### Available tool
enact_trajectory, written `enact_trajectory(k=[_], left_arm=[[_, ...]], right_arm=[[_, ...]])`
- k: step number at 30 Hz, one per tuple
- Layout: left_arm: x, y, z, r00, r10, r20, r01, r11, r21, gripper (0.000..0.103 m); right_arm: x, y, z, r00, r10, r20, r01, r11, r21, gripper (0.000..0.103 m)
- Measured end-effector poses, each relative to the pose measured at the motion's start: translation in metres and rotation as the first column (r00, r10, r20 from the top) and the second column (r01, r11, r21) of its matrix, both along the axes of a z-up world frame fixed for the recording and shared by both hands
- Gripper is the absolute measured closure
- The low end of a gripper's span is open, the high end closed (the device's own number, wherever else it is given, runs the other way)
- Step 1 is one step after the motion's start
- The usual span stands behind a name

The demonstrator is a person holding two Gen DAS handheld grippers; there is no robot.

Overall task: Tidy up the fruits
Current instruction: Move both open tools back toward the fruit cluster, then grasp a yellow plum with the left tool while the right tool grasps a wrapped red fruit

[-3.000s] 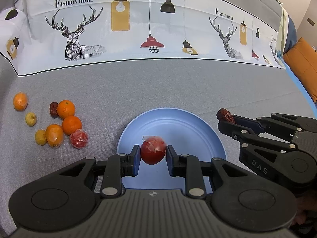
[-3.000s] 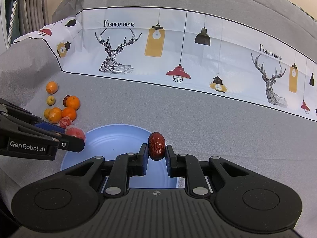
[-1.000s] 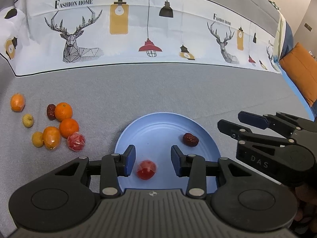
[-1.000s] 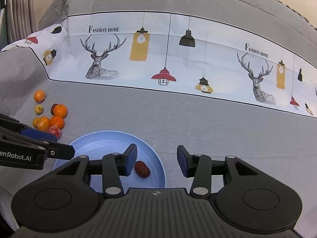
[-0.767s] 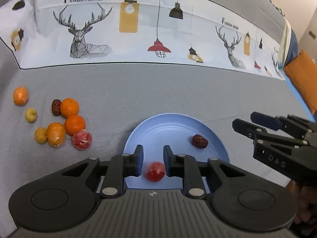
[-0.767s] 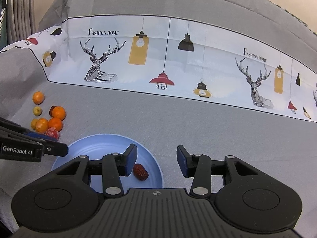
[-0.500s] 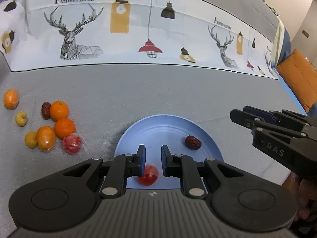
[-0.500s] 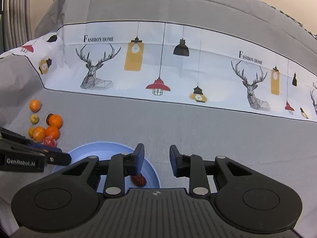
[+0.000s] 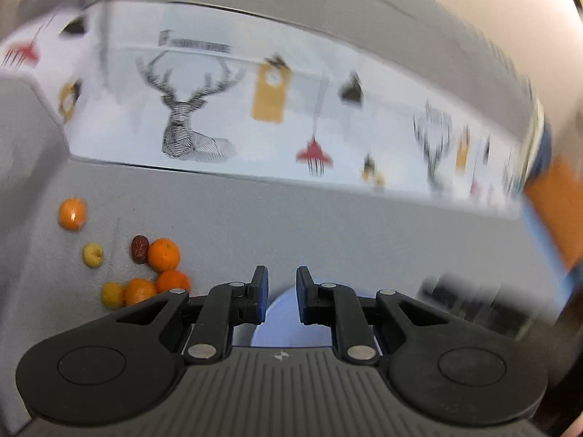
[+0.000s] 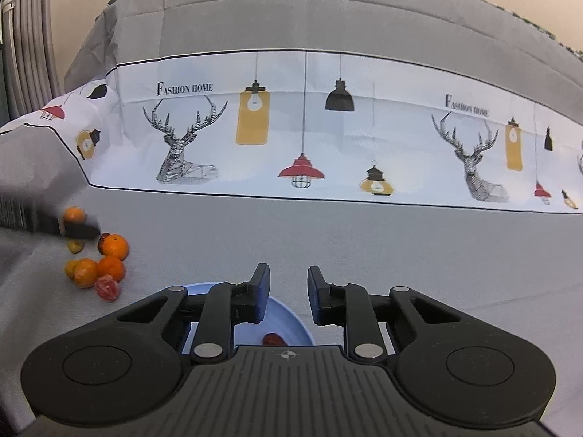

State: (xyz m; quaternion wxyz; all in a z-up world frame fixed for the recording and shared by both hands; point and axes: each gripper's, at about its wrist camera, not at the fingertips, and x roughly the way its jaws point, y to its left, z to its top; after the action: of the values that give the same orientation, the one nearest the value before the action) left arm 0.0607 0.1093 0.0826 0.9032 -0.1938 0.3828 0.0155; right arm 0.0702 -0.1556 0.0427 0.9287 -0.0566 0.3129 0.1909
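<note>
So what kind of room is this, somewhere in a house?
Most likely a home, perhaps a bedroom or living room. The fruit lies on a grey bedsheet-like cloth printed with deer and lamps, draped over something soft. A blue plate sits on it, and curtains hang at the far left.

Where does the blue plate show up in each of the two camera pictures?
Left wrist view: the blue plate peeks out at the bottom centre, between the gripper's fingers.
Right wrist view: the plate sits at the bottom centre, mostly hidden behind the gripper.
Shared landmark: the cluster of oranges at the left.
</note>
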Motion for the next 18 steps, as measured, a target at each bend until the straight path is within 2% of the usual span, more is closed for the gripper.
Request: enact_trajectory(k=[3,6,9,10,11,12,13,14,15,16,18], left_arm=[[0.013,0.044,0.025,0.992,0.114,0.049,-0.108,0.988,-0.114,0.085],[0.022,0.086,0.028,0.967,0.248,0.065,-0.239,0.963,-0.126,0.085],[0.021,0.116,0.000,0.930,0.368,0.010,-0.365,0.924,-0.109,0.085],[0.019,0.122,-0.014,0.918,0.396,-0.025,-0.397,0.913,-0.098,0.085],[0.018,0.127,-0.031,0.905,0.414,-0.096,-0.423,0.902,-0.092,0.085],[0.018,0.133,-0.048,0.888,0.419,-0.190,-0.444,0.889,-0.112,0.085],[0.018,0.138,-0.058,0.877,0.419,-0.236,-0.461,0.872,-0.166,0.085],[0.017,0.145,-0.065,0.871,0.419,-0.256,-0.479,0.841,-0.252,0.085],[0.016,0.147,-0.066,0.873,0.416,-0.253,-0.479,0.826,-0.296,0.085],[0.018,0.149,-0.066,0.878,0.407,-0.250,-0.471,0.826,-0.309,0.083],[0.020,0.143,-0.065,0.878,0.402,-0.259,-0.464,0.846,-0.261,0.083]], right_arm=[[0.000,0.005,0.000,1.000,0.004,-0.012,-0.004,1.000,0.017,0.079],[0.000,0.011,0.001,1.000,0.013,-0.026,-0.012,0.999,0.045,0.079],[-0.002,0.018,0.001,0.999,0.037,-0.033,-0.035,0.998,0.058,0.079],[-0.003,0.021,-0.001,0.998,0.050,-0.038,-0.048,0.997,0.057,0.079],[-0.003,0.025,-0.002,0.997,0.067,-0.048,-0.064,0.996,0.056,0.079],[-0.003,0.029,-0.003,0.994,0.093,-0.065,-0.089,0.994,0.060,0.079],[-0.003,0.032,-0.004,0.990,0.116,-0.079,-0.111,0.992,0.068,0.079],[-0.003,0.037,-0.005,0.986,0.140,-0.089,-0.134,0.988,0.073,0.079],[-0.003,0.043,-0.005,0.982,0.165,-0.096,-0.158,0.984,0.078,0.079],[-0.003,0.049,-0.005,0.977,0.185,-0.105,-0.176,0.980,0.091,0.079],[0.002,0.063,-0.008,0.965,0.222,-0.138,-0.205,0.970,0.131,0.079]])
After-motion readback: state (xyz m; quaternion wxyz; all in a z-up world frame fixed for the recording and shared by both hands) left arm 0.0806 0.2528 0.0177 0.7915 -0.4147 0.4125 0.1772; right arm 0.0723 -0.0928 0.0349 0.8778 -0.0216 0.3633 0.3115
